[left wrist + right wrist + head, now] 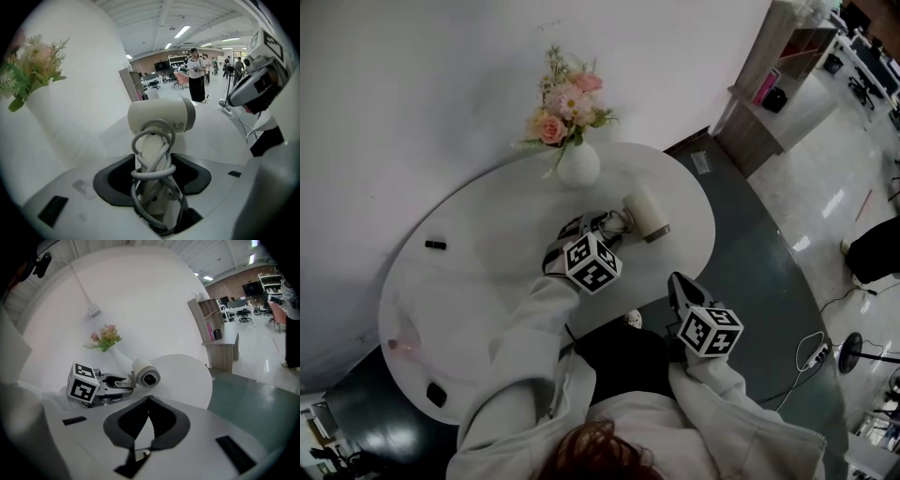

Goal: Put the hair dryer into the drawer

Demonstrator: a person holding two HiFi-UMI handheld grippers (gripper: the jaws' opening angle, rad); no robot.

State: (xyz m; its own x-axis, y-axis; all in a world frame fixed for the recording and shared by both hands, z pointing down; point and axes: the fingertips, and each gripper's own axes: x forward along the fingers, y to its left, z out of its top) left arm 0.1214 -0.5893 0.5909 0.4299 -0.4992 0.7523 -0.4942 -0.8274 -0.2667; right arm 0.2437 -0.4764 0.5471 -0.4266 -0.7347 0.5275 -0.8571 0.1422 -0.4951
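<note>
White and oval, the table [478, 281] carries a white vase [578, 165] of pink flowers [565, 105] at its far edge. A small black object [435, 245] lies to the left and another [437, 394] lies by the near rim. Near the vase, the cream hair dryer [645, 214] is over the table, with its grey cord [140, 140] looped round the handle. The left gripper [152, 178] has its fingers clamped on that handle. Only the right gripper view shows the barrel's dark round end. The right gripper [148, 399] has its fingers together and empty.
</note>
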